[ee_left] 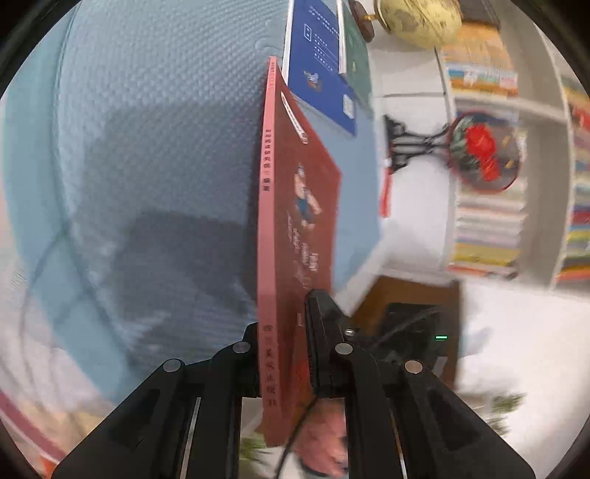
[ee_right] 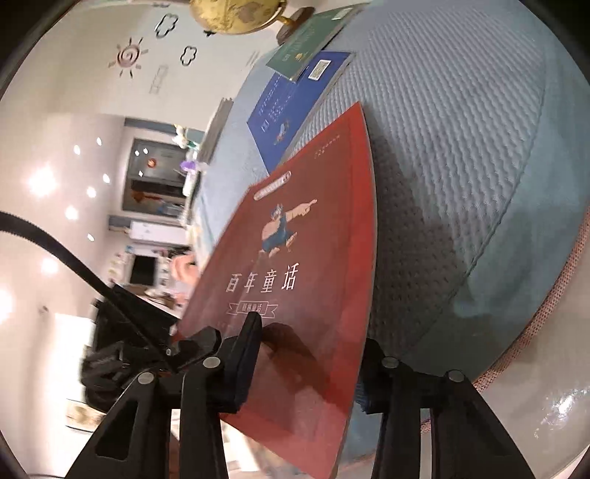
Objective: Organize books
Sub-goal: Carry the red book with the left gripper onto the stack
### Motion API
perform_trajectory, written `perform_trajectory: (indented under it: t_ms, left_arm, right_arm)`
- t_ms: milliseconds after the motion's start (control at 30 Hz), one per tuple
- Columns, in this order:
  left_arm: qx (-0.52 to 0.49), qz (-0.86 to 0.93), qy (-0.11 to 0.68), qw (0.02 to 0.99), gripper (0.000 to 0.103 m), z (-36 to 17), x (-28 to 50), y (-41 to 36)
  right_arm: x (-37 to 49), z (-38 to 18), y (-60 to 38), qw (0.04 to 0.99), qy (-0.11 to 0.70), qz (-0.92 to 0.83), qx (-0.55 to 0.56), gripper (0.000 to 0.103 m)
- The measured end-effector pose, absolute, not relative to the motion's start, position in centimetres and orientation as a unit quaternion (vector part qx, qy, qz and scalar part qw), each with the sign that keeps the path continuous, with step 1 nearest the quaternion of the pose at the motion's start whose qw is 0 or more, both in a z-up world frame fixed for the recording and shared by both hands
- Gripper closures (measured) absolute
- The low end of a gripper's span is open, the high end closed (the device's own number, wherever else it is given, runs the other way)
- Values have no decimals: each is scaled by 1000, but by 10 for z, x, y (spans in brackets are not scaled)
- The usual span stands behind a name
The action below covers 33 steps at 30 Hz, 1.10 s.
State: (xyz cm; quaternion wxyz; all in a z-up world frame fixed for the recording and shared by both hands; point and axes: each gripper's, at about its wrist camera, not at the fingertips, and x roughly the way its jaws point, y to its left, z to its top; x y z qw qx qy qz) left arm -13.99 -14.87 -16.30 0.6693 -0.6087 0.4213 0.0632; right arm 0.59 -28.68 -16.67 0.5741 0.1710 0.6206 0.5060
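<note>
Left gripper (ee_left: 285, 353) clamps red storybook (ee_left: 295, 221) at its spine, held above blue mat (ee_left: 147, 147); right gripper (ee_right: 309, 353) straddles the cover (contact unclear), probably for handover.

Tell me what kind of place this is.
Probably a home study or children's room: white shelves crammed with colourful books, a yellow desk globe, sun and cloud wall decals, and a textured blue mat with books on it.

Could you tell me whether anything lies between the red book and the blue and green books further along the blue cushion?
Nothing visible does. The red book, clamped in the left gripper, stands over bare blue cushion; the stretch toward the blue book and green book shows only fabric.
</note>
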Motion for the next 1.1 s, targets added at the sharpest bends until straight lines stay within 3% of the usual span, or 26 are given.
perform_trajectory:
  t_ms: [167,333,500,833,1100]
  left_arm:
    - [-459,103,489,735,89,-143,-129,-164]
    - [-390,74,504,767,88,-133,-136,-165]
    - [-250,59,521,814,88,-112,-162,-168]
    - [-162,-9,510,845,88,-92,-212,-147]
    - [-177,-49,493,850,88,-77,-226,-101]
  right_arm:
    - [-33,-144,-274,633,582,504,83,65]
    - [-68,-130,-267,684,553,473,47,65]
    - [-120,-115,-246,720,533,443,23,65]
    - [-185,-96,-230,749,538,375,95,65]
    - [-205,-72,-199,765,533,341,120,65]
